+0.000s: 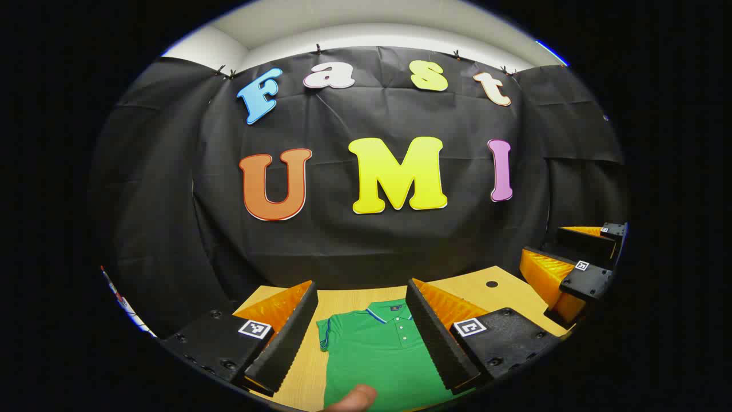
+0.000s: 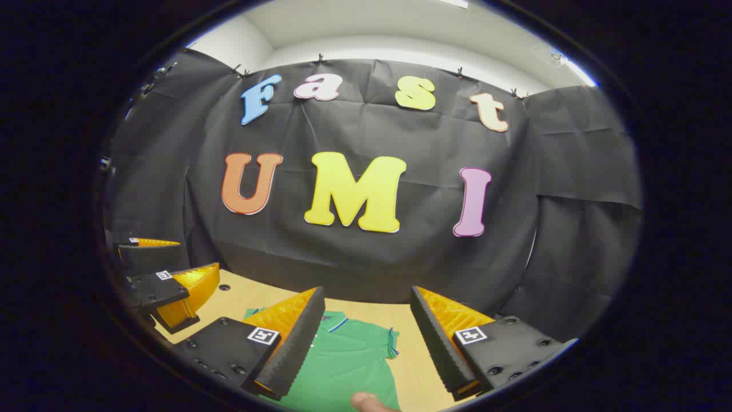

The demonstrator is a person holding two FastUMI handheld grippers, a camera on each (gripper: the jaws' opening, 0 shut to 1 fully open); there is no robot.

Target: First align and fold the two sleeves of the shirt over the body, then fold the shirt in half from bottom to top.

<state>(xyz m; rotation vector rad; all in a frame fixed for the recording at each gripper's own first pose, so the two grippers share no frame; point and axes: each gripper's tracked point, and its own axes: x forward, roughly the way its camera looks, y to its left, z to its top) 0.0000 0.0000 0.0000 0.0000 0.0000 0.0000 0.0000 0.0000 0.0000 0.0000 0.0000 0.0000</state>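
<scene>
A green polo shirt (image 1: 377, 355) lies flat on the wooden table (image 1: 486, 292) with its collar toward the far wall. My left gripper (image 1: 361, 292) hovers open above it, the fingers apart on either side of the collar and chest, holding nothing. One short sleeve (image 1: 325, 335) shows beside the left finger. In the right gripper view the shirt (image 2: 343, 366) lies below my right gripper (image 2: 367, 294), which is open and empty too; the other sleeve (image 2: 392, 343) lies between its fingers. Each gripper appears in the other's view: right (image 1: 549, 246), left (image 2: 194, 256), both with fingers apart.
A person's fingertip (image 1: 354, 397) pokes in at the bottom edge over the shirt, and again in the right gripper view (image 2: 366, 400). The table (image 2: 412, 355) has a small round hole (image 1: 492, 284) near the back. The black cloth wall stands close behind the table.
</scene>
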